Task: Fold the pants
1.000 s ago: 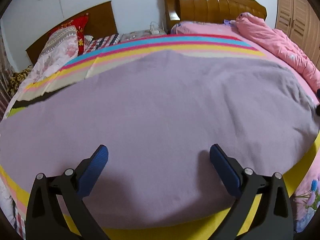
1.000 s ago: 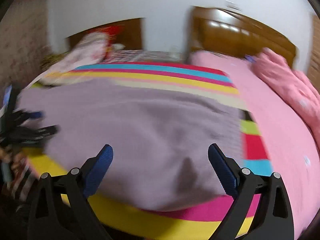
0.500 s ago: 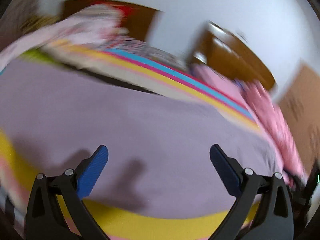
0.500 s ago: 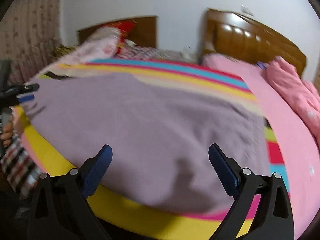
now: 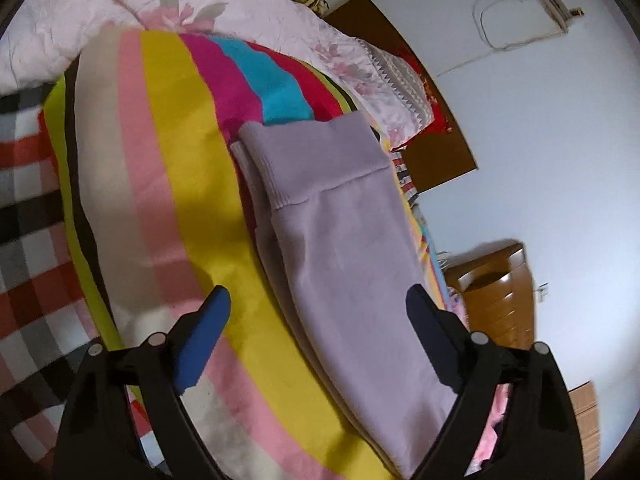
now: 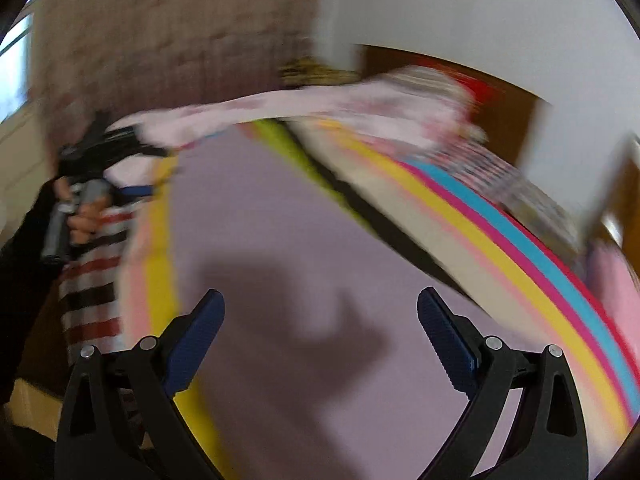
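The lilac pants (image 5: 348, 248) lie flat on a striped blanket (image 5: 172, 184) on the bed, with the ribbed waistband end (image 5: 280, 160) toward the far side in the left wrist view. My left gripper (image 5: 318, 312) is open and empty, hovering above the pants' near edge. The pants also fill the middle of the blurred right wrist view (image 6: 256, 240). My right gripper (image 6: 320, 316) is open and empty above them, its shadow on the cloth. The left gripper (image 6: 132, 168) shows at the far left of that view, held in a hand.
A pale floral quilt (image 5: 120, 4) lies beyond the blanket. A red-and-white checked cloth (image 5: 24, 208) hangs at the bed's left side. Brown wooden headboards (image 5: 500, 292) stand against the white wall.
Both cameras have swung sharply to the left. The left gripper has rolled and moved to the waistband end of the pants. Both grippers stay open.
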Demonstrator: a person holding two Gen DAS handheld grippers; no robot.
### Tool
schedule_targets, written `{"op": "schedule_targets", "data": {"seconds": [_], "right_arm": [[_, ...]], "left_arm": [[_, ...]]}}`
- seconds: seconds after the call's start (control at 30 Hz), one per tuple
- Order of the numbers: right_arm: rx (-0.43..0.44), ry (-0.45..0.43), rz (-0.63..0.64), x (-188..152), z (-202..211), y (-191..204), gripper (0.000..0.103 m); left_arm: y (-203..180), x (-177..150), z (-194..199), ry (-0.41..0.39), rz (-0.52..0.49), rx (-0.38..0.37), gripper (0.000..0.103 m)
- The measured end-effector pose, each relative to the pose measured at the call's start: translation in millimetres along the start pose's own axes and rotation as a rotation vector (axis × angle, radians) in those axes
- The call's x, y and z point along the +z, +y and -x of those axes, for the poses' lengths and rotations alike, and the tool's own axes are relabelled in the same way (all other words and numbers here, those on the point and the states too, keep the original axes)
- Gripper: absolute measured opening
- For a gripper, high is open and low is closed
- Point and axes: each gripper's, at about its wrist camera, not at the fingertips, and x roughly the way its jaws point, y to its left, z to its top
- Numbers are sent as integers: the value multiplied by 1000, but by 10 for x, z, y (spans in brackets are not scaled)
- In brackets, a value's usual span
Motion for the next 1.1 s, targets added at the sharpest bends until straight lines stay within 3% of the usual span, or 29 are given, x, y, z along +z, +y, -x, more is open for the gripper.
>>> {"op": "schedule_targets", "data": {"seconds": [0.07,0.1,0.2,0.3,0.4,0.47,0.5,0.6,0.7,0.83,0.9,1.0,1.03,1.07,1.1], "right_arm": [[61,17,126,269,-305,391,92],[96,28,213,447,-521,627,83],[135,70,413,607,-947,1185,75],[106,111,566,617,-1304,1493,68],[10,138,700,608,-1590,1609,40],[29,140,690,678,-1637,1538,16],[24,124,671,717,-1624,1505,11],[103,73,494,894,-1504,1311,11],[164,80,391,954,-1572,1278,11],[167,81,373,995,-1570,1293,11],[163,81,386,985,-1560,1341,11],[168,86,368,968,-1557,1364,15],[180,92,359,953,-1564,1357,19],[206,102,349,939,-1560,1346,34],[249,117,328,929,-1530,1311,48]], "left_arm": [[125,22,17,-6,52,-2,96],[161,19,46,-15,69,2,96],[254,-2,261,-67,80,4,98],[308,5,443,-86,75,31,101],[341,-17,508,-42,60,27,101],[346,-52,547,-10,47,-19,101],[354,-50,530,0,46,-50,101],[334,-89,394,51,69,-161,101],[293,-54,135,94,102,-221,101],[181,100,-337,131,136,-277,101],[174,216,-481,114,153,-273,101],[113,445,-626,66,139,-327,99],[92,533,-684,57,122,-310,85],[98,572,-716,58,118,-287,47],[131,616,-769,66,117,-264,26]]}}
